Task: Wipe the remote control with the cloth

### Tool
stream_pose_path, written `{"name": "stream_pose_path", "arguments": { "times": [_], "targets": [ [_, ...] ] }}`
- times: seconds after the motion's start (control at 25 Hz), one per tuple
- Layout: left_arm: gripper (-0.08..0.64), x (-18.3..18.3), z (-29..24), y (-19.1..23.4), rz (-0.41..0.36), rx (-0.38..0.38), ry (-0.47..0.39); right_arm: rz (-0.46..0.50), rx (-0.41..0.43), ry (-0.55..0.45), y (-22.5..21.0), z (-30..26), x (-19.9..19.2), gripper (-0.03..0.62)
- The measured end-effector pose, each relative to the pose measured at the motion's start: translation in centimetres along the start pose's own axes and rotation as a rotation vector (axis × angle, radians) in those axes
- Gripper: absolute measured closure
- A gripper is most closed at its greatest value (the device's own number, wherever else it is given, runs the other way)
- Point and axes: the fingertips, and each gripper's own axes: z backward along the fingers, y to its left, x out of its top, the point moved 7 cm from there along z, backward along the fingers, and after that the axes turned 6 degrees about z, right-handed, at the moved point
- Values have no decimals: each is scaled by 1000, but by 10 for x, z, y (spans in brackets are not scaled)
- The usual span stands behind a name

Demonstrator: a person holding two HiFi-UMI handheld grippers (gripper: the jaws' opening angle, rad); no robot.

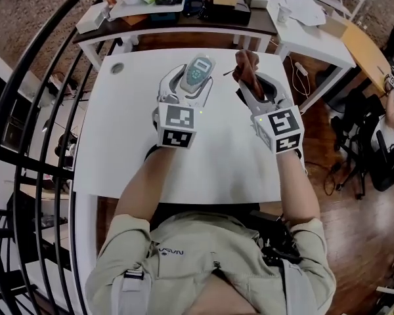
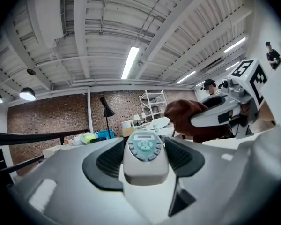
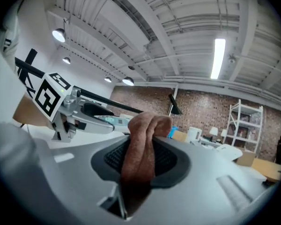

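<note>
left claw (image 1: 187, 87) grips smooth oblong remote (image 2: 144, 149) | right claw (image 1: 253, 84) pinches fuzzy cloth (image 3: 140, 149)

Both forearms forward; left gripper (image 1: 192, 83) jaws clamp remote control (image 1: 198, 69); right gripper (image 1: 251, 79) jaws pinch cloth (image 1: 246, 62)

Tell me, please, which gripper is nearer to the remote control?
Left. The left gripper grips the remote control between its jaws; the right gripper, holding the cloth, sits to its right, apart.

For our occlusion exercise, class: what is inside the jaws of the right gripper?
A bunched brown fabric cloth is clamped between the jaws of the right gripper, its top sticking out beyond them. Its lower end runs down between the jaws into shadow, so that part cannot be seen.
</note>
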Motion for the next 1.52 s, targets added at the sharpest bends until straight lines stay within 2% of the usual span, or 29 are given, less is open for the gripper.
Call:
{"name": "stream_pose_path", "arguments": {
  "times": [0.2, 0.4, 0.52, 0.64, 0.84, 0.96, 1.04, 1.12, 1.2, 1.28, 1.36, 1.4, 1.52],
  "targets": [
    [276, -48, -44, 16, 102, 16, 171, -69, 18, 181, -13, -32, -50, 483],
    [279, -84, -70, 22, 133, 9, 321, -119, 80, 362, -5, -58, -98, 480],
    [282, -101, -81, 24, 145, -1, 427, -140, 112, 437, -2, -67, -114, 480],
    [282, -117, -86, 24, 154, -11, 496, -145, 135, 481, 2, -71, -123, 479],
    [278, -129, -93, 23, 192, -52, 561, -169, 148, 512, 5, -77, -130, 463],
    [243, -128, -87, 25, 193, -51, 587, -184, 134, 509, 3, -74, -131, 409],
    [224, -125, -71, 31, 178, -3, 620, -196, 133, 495, 4, -67, -128, 375],
    [222, -118, -53, 36, 188, 29, 586, -213, 104, 453, 3, -54, -116, 344],
    [228, -100, -37, 31, 212, 17, 446, -218, 39, 369, -1, -34, -95, 337],
    [268, -76, -16, 27, 215, 26, 302, -215, -33, 257, -5, -11, -68, 340],
    [320, -53, 11, 26, 195, 57, 189, -208, -85, 157, -4, 12, -42, 416],
    [374, -43, 26, 23, 179, 71, 139, -201, -104, 117, 0, 25, -30, 520],
    [481, -20, 76, 9, 138, 97, 23, -182, -134, 37, 18, 67, -8, 581]
  ]
}}
